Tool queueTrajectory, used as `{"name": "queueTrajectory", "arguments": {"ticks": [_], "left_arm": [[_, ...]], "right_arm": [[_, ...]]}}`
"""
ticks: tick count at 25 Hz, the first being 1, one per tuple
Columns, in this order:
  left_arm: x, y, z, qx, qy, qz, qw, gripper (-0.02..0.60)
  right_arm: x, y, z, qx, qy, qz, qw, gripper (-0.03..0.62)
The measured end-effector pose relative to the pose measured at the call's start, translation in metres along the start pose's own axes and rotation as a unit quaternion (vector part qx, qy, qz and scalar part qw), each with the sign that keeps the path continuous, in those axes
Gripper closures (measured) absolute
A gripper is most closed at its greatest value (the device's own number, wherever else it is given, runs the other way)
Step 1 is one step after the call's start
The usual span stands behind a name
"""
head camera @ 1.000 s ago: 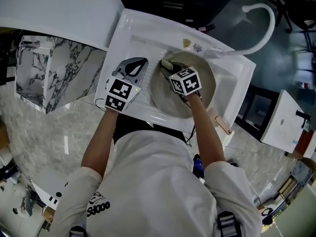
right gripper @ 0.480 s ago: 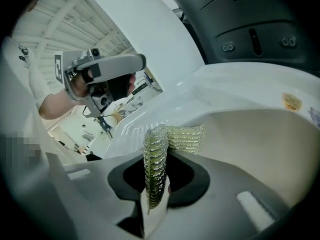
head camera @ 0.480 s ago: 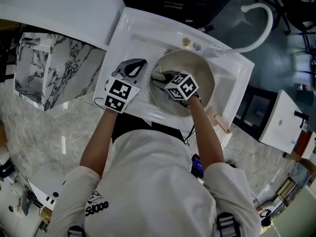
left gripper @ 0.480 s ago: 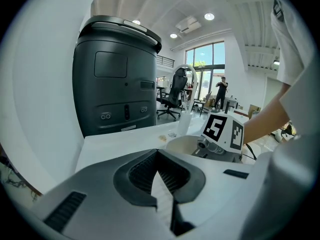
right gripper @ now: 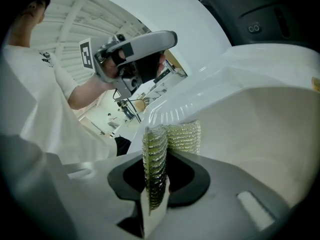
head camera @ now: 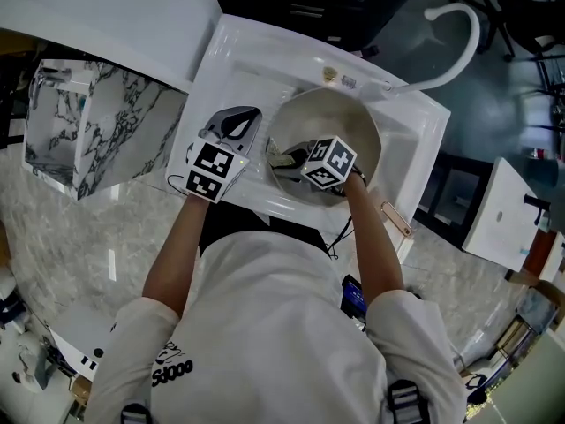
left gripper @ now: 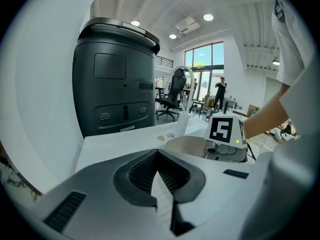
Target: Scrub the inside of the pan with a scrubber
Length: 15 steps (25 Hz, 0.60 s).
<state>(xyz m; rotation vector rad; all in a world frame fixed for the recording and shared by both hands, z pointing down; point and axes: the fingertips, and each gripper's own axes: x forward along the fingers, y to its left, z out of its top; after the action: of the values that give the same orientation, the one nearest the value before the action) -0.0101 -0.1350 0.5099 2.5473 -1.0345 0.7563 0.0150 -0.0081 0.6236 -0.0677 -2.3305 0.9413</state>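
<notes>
Right tongs [right gripper: 157, 176] pinch the mesh scrubber [right gripper: 181, 137]; we press it flat, sweeping the pan's [head camera: 346, 113] whole wall. Left tongs [left gripper: 159, 159], pressed together, apparently empty, sit beside the pan.

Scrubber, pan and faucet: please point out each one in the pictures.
scrubber [right gripper: 154, 169], right gripper view, folded mesh edge.
pan [head camera: 331, 113], head view, far inner wall.
faucet [head camera: 478, 35], head view, curved neck.

The person wears a white short-sleeved T-shirt [head camera: 265, 325] with black lettering [head camera: 173, 369] on the left sleeve and dark shoulder straps [head camera: 402, 400]; the left hand-held gripper [head camera: 237, 124] and right hand-held gripper [head camera: 284, 159] each have a pale grey shell, black ribbed pads [left gripper: 142, 171] and a black-and-white marker cube [head camera: 212, 170].
</notes>
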Motion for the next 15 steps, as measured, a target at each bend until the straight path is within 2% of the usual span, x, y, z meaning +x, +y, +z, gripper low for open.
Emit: {"name": "queueTrajectory", "arguments": {"ticks": [4, 7, 15], "left_arm": [[0.000, -0.001, 0.000, 0.001, -0.001, -0.003, 1.0000, 0.581], [0.000, -0.001, -0.002, 0.001, 0.000, -0.004, 1.0000, 0.581], [0.004, -0.008, 0.000, 0.005, -0.003, -0.014, 0.9999, 0.581]], "right_arm": [[-0.004, 0.013, -0.017, 0.008, 0.024, 0.037, 0.999, 0.519], [-0.003, 0.015, -0.020, 0.015, 0.023, 0.040, 0.999, 0.519], [0.005, -0.013, -0.033, 0.033, 0.021, -0.029, 0.999, 0.520]]}}
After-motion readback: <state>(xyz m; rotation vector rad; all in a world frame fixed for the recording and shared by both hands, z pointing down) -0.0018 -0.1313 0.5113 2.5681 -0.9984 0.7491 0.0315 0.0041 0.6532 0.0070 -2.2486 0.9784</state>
